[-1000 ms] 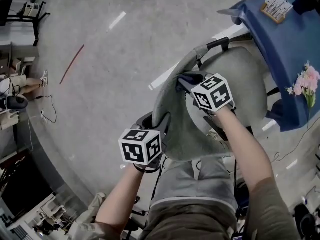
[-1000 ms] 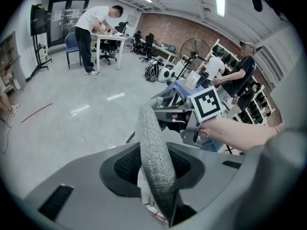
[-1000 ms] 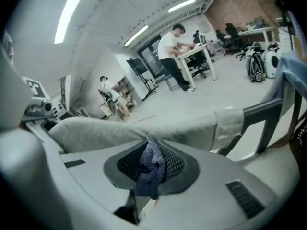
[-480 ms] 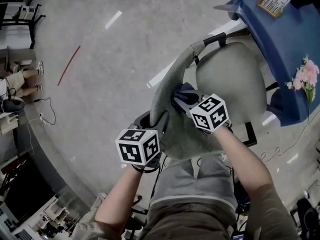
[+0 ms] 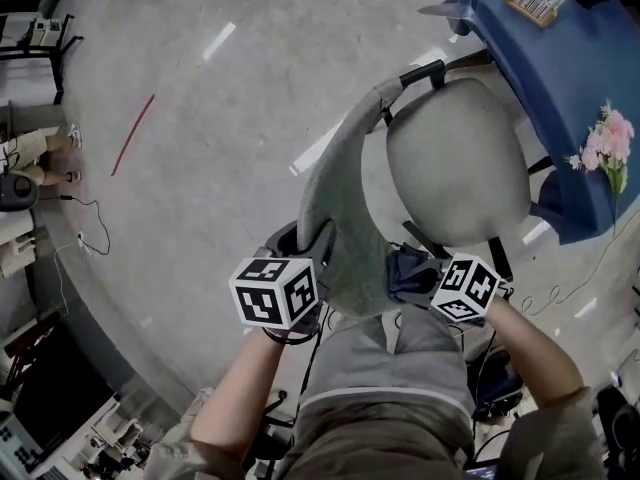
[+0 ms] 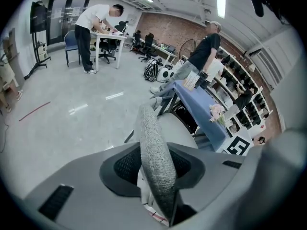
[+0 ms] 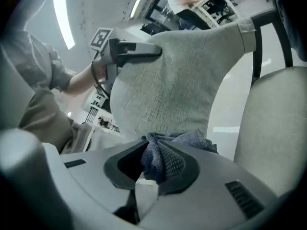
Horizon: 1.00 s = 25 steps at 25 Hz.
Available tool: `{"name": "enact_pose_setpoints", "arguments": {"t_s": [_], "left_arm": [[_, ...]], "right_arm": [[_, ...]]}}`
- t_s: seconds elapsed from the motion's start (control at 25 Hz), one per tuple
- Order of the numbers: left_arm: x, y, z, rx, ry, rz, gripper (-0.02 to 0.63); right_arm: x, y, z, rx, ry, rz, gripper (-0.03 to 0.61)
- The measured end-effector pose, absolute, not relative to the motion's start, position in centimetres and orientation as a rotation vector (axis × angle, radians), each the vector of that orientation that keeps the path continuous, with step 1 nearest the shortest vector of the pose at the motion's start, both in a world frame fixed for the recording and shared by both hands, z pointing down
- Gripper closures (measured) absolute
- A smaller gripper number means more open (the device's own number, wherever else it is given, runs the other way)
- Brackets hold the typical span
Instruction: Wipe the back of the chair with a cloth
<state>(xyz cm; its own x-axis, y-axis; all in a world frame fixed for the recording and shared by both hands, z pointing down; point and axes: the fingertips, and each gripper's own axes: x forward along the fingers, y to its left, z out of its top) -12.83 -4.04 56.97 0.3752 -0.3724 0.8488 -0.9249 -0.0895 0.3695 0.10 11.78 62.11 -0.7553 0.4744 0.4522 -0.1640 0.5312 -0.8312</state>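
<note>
Cloth (crumpled blue knit) fills right hand-held gripper; left hand-held gripper clamps the coarse-woven grey chair back.

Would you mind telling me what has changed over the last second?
The right tool, gripping the dark blue cloth, slid along the chair back toward the person, to its near end. The left tool stayed clamped on the chair back's top edge.

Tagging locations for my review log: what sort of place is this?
Likely an open-plan office or workshop: a white desk, office chairs, a brick wall and stocked shelves.
</note>
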Motion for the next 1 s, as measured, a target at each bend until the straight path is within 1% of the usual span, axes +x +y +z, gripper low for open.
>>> {"name": "enact_pose_setpoints", "arguments": {"t_s": [0.12,0.2,0.48,0.6,0.76,0.88,1.0], "left_arm": [[-12.8,-4.0,57.0,1.658,-1.166,0.704,0.485],[-12.8,-4.0,57.0,1.657,-1.165,0.701,0.485],[-12.7,-4.0,57.1,1.658,-1.165,0.698,0.485],[-12.6,-4.0,57.1,1.656,-1.165,0.698,0.485],[-12.8,-4.0,57.0,1.655,-1.167,0.693,0.485],[-12.7,-4.0,57.0,1.653,-1.166,0.686,0.483],[-12.7,-4.1,57.0,1.654,-1.163,0.683,0.482]], "right_arm": [[2.7,13.5,61.8,-0.398,-1.993,1.205,0.506],[2.3,13.3,61.4,-0.441,-2.015,1.143,0.506],[-6.9,7.5,60.0,-0.37,-2.282,0.962,0.506],[-9.7,2.6,60.6,-0.232,-2.359,0.987,0.506],[-11.6,-5.9,60.2,0.069,-2.479,1.022,0.506],[-11.1,-11.1,59.6,0.29,-2.528,1.012,0.505],[-9.2,-16.0,59.0,0.563,-2.572,1.082,0.506]]}}
